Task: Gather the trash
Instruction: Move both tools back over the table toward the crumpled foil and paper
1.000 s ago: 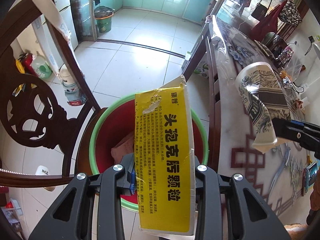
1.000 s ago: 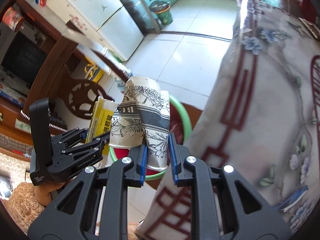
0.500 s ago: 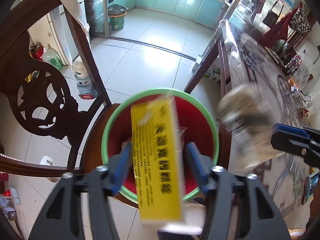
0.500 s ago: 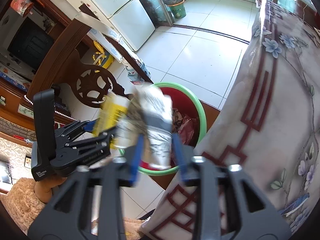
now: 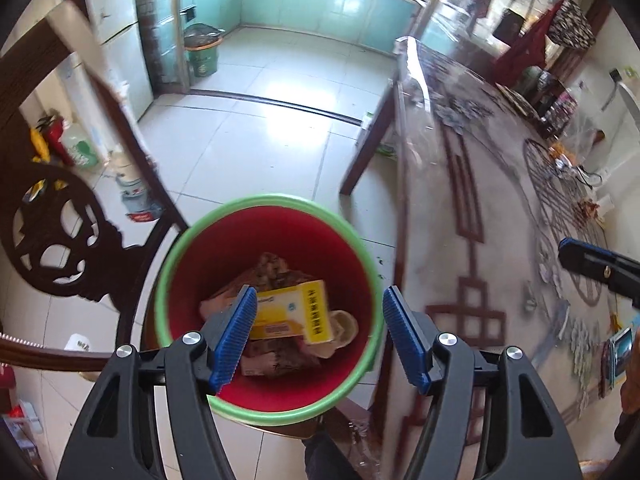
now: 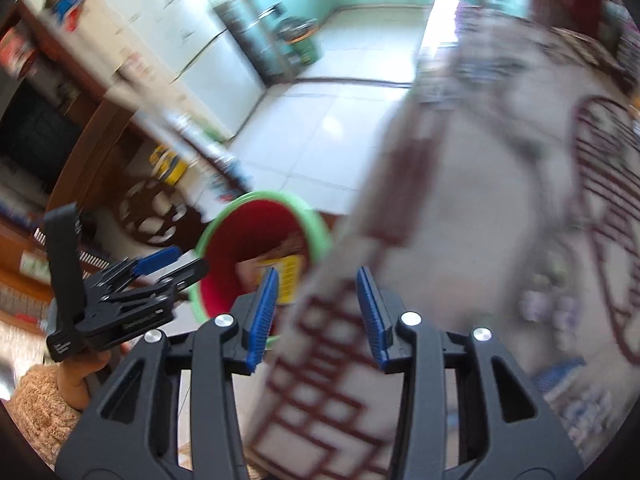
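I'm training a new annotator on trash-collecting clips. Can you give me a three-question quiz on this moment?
1. True or false: the left hand-held gripper grips the yellow box.
2. Where does the yellow box lie? A) on the table B) inside the red bin C) on the floor
3. Fill in: the bin's rim is ____ in colour.

Key: 1 false, its jaws stand apart with nothing pressed between them. 2 B, it rests on other trash in the bin. 3 green.
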Available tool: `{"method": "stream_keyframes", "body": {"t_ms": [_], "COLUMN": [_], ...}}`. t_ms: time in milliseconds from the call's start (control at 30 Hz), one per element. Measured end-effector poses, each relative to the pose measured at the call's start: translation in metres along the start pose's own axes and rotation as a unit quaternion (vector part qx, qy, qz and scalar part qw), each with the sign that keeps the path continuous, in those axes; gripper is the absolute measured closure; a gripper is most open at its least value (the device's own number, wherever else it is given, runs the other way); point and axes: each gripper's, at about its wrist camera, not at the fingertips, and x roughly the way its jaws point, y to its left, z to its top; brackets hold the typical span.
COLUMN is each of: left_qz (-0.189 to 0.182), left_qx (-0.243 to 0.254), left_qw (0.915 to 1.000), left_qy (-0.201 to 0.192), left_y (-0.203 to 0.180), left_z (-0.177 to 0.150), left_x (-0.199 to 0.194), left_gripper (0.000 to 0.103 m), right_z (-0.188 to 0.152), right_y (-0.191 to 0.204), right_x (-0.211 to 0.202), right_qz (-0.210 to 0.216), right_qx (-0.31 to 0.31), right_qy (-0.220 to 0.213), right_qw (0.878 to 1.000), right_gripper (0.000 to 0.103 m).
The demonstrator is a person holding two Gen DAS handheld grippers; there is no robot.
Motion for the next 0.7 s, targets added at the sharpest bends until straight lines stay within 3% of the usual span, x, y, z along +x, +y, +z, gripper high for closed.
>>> {"method": "stream_keyframes", "body": {"t_ms": [167,400,567,700], "left_qz": [-0.024,-0.058,-0.077,-0.074], "left_qx": [0.048,0.102,0.126,0.139], "left_qw": [0.9986,0.993,0.9891,0.9875], "left_qy": [-0.002,-0.007,0.0,0.008], "left_y": [-0.068,-0.191,-0.269,-0.314], "left_z": [0.014,0.024,0.022,0.021], "left_x": [0.011,0.023,0.034,0.038], "left_gripper": [0.041,0.04,0.04,0.04], "right_z": [-0.005,-0.01,-0.006,0.004], "right_y": [-0.092,-0.256,-0.36,-0.429], "right_x": [-0.052,-0.143,-0.184,-0.19], "right_qz": [-0.065,-0.163,-0.199,-0.206], "right_qx": [0.065,0.14,0.178,0.203], "right_qy": [-0.047,-0.109,-0.132,-0.133], "right_qw": [0.995,0.971,0.955,0.948], "right_gripper": [0.064,0.064,0.064,0.064]}}
